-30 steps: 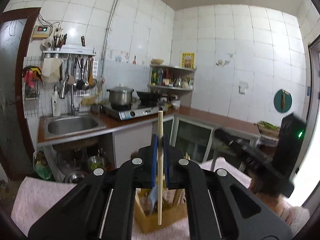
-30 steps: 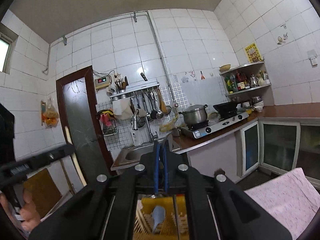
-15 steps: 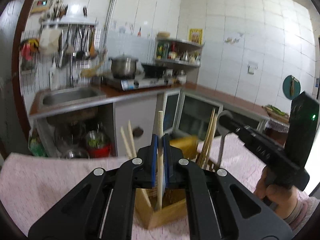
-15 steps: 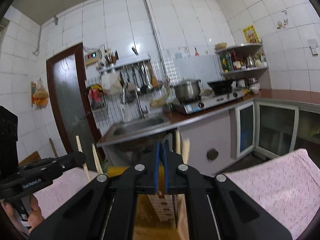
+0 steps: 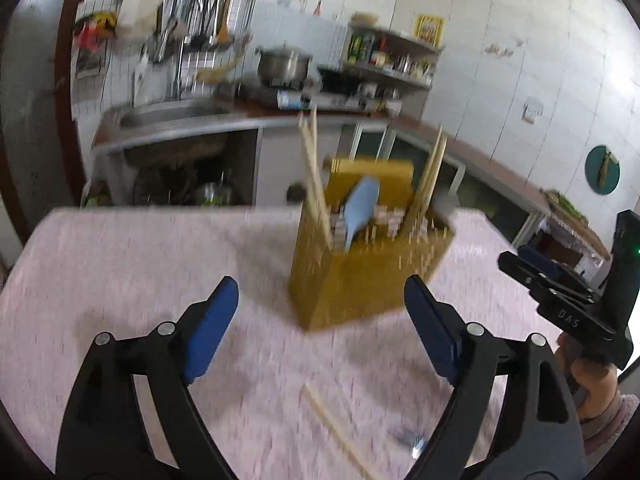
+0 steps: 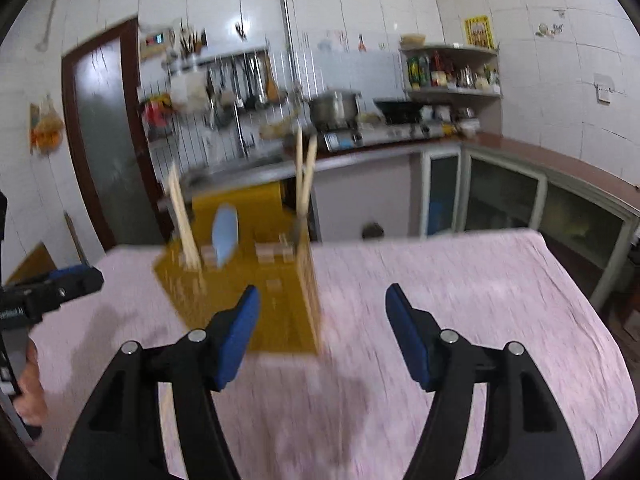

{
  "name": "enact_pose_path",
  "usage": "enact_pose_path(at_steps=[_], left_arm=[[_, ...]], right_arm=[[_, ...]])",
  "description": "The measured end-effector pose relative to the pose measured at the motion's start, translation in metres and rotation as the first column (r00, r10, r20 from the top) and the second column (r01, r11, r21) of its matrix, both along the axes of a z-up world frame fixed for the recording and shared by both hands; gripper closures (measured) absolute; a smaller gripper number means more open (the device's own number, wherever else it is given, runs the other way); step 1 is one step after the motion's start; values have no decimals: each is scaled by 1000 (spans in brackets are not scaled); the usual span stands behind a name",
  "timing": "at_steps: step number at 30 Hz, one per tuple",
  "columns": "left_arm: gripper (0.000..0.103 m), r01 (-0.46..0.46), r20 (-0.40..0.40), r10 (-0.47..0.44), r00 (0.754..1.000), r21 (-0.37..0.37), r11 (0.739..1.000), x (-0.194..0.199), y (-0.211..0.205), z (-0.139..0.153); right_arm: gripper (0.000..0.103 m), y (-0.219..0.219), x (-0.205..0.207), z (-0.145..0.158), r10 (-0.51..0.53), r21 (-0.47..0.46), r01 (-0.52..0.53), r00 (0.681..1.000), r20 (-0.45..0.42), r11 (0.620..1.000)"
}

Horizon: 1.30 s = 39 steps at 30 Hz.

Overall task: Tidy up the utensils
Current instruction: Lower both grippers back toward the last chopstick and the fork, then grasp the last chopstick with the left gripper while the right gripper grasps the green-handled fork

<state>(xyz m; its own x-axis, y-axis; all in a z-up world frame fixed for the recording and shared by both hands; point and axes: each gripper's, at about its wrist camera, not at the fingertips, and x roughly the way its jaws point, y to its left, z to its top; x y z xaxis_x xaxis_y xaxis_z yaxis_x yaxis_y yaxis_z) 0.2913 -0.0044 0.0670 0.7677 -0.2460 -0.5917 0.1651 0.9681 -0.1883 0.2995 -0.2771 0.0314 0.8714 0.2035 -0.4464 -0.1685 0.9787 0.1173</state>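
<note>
A yellow wooden utensil holder (image 5: 360, 272) stands on the pink tablecloth (image 5: 140, 264). It holds upright chopsticks (image 5: 314, 184), more chopsticks at its right side (image 5: 430, 176) and a light blue spoon (image 5: 362, 208). My left gripper (image 5: 320, 320) is open and empty, just in front of the holder. A loose chopstick (image 5: 336, 428) lies on the cloth between its fingers. In the right wrist view the holder (image 6: 256, 280) stands ahead to the left; my right gripper (image 6: 322, 332) is open and empty. Both views are motion-blurred.
A small metal piece (image 5: 416, 440) lies on the cloth near the loose chopstick. Behind the table are a sink counter (image 5: 172, 120), a stove with a pot (image 5: 284, 66) and a shelf of bottles (image 6: 452, 72). The table's right edge (image 6: 580, 280) is near.
Both grippers have opened and pulled back from the holder. The chopstick the left gripper held is out of its jaws. The views tilted down to the table.
</note>
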Motion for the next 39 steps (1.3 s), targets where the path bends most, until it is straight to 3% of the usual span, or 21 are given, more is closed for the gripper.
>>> enact_pose_path(at_steps=[3, 7, 15, 16, 18, 23, 26, 28, 33, 39], left_arm=[[10, -22, -79, 22, 997, 6, 1000, -15, 1, -21], [10, -34, -151, 41, 988, 50, 998, -29, -4, -49], [12, -57, -283, 76, 956, 76, 995, -24, -7, -101], [16, -58, -294, 84, 952, 97, 994, -23, -12, -105], [47, -48, -337, 84, 938, 112, 993, -14, -15, -117], [48, -41, -331, 71, 941, 98, 994, -3, -18, -117], [48, -23, -317, 70, 946, 151, 988, 6, -26, -122], [54, -14, -300, 71, 951, 189, 982, 7, -32, -121], [92, 72, -299, -27, 954, 139, 988, 3, -31, -117], [103, 100, -313, -65, 948, 96, 990, 2, -17, -112]], right_arm=[[38, 2, -20, -17, 1, -23, -3, 997, -71, 1000], [38, 12, -41, -40, 19, -55, -27, 989, -144, 998], [38, 34, -68, -71, 53, -97, -74, 978, -201, 993], [38, 36, -69, -74, 59, -99, -81, 976, -211, 992], [38, 40, -70, -81, 61, -101, -86, 970, -235, 991], [38, 49, -73, -85, 71, -115, -104, 964, -258, 988], [38, 58, -74, -86, 97, -110, -131, 957, -273, 985], [38, 66, -73, -87, 109, -120, -149, 951, -289, 981], [38, 89, -71, -91, 123, -164, -184, 938, -323, 969], [38, 108, -65, -93, 134, -186, -208, 929, -346, 960]])
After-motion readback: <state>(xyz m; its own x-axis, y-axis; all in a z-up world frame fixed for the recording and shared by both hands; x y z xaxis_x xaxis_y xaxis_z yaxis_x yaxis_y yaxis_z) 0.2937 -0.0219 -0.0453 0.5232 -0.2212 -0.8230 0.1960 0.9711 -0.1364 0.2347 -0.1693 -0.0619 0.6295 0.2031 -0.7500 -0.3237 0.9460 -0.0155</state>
